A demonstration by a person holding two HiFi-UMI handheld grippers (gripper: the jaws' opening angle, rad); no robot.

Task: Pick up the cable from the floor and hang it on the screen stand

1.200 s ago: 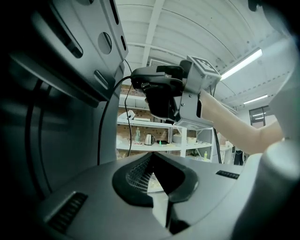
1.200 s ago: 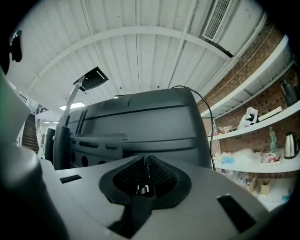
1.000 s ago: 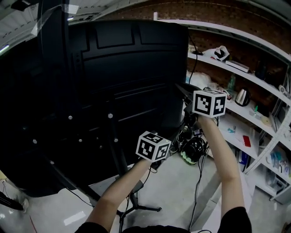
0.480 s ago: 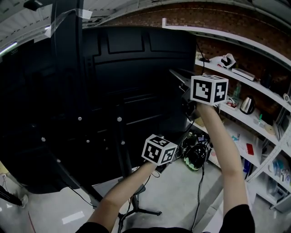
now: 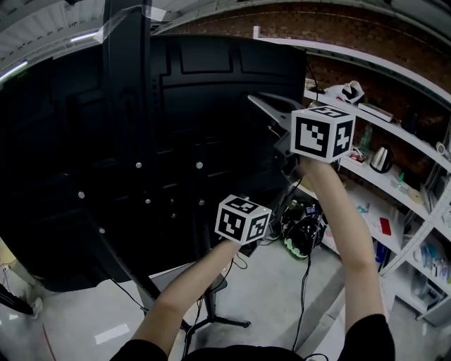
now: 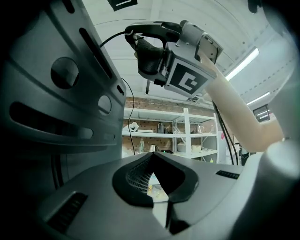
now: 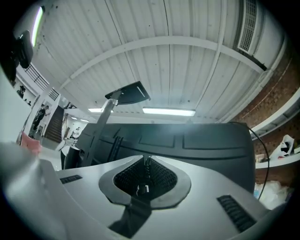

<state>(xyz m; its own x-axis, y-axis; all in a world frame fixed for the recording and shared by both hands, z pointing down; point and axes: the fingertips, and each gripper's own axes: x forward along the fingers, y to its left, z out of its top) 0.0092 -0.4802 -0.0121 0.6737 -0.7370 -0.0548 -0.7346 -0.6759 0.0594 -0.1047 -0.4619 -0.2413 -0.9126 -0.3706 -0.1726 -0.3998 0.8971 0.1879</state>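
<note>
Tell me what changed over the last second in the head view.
The right gripper rose up the back of the screen toward its upper right corner, with its jaws shut on the cable throughout. The left gripper shifted only slightly and stayed low near the screen's bottom edge. Nothing was newly grabbed or let go. The screen and the shelves stayed where they were.

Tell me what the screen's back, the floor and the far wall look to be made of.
Screen back: likely black moulded plastic, matte; ribbed panels and recesses.
Floor: probably smooth grey concrete, slight sheen; light reflects off it.
Wall: reddish brick, bare; mortar lines show.
</note>
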